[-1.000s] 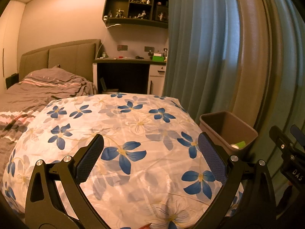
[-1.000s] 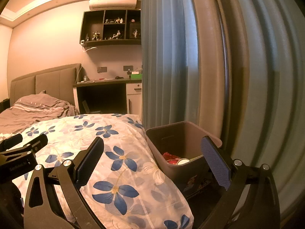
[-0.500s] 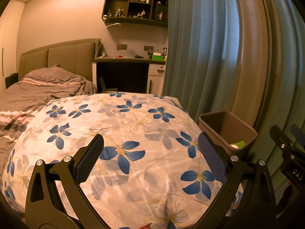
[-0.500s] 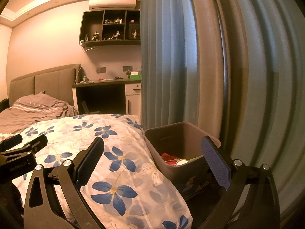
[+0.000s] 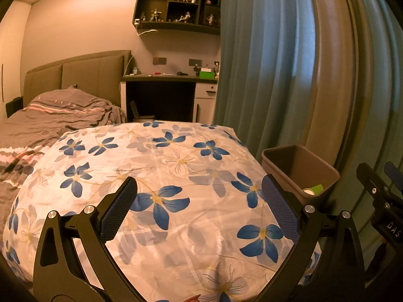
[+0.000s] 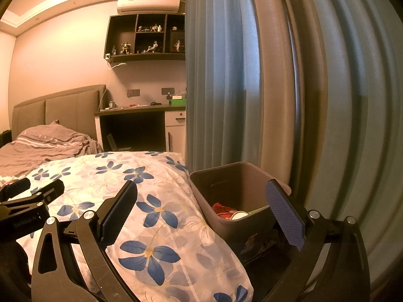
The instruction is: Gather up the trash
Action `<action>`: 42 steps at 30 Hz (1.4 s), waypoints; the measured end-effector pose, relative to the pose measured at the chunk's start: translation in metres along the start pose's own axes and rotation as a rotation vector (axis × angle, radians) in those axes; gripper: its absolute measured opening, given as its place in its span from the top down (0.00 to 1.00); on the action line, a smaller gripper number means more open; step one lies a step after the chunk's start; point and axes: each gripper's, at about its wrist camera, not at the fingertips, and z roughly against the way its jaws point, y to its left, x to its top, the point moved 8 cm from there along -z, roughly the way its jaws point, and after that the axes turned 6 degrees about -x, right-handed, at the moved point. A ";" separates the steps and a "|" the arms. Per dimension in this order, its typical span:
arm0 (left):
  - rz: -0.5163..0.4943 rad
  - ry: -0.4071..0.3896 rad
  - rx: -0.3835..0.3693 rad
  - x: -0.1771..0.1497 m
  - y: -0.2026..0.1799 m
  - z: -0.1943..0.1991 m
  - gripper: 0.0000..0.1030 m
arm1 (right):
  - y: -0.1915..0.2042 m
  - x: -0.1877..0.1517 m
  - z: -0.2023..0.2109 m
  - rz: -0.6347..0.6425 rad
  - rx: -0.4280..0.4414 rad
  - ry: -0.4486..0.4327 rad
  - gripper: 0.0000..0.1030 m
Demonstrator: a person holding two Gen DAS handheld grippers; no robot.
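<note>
A brown plastic bin (image 6: 226, 183) stands on the floor between the bed and the curtain; the left wrist view shows it as the bin (image 5: 325, 173) at the right. Inside lie a red wrapper (image 6: 221, 207), a white round lid (image 6: 239, 215) and something green (image 5: 316, 188). My left gripper (image 5: 199, 201) hovers open over the flowered quilt (image 5: 176, 166), with nothing between its fingers. My right gripper (image 6: 201, 203) is open too, spanning the quilt's edge and the bin's near wall. A small red tip (image 5: 192, 298) shows at the bottom edge of the left wrist view.
A blue-grey curtain (image 6: 226, 88) hangs close behind the bin. A grey striped blanket (image 5: 50, 115) covers the bed's head end by the padded headboard (image 5: 75, 75). A dark desk (image 5: 171, 78) and wall shelf (image 5: 176, 7) with figurines stand at the far wall.
Both grippers have drifted slightly; the views shift a little. Both stay open and nothing was picked up or dropped.
</note>
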 end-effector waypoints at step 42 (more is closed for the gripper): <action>0.000 0.005 -0.008 -0.001 -0.006 -0.001 0.05 | -0.006 0.004 -0.002 -0.002 -0.003 -0.003 0.05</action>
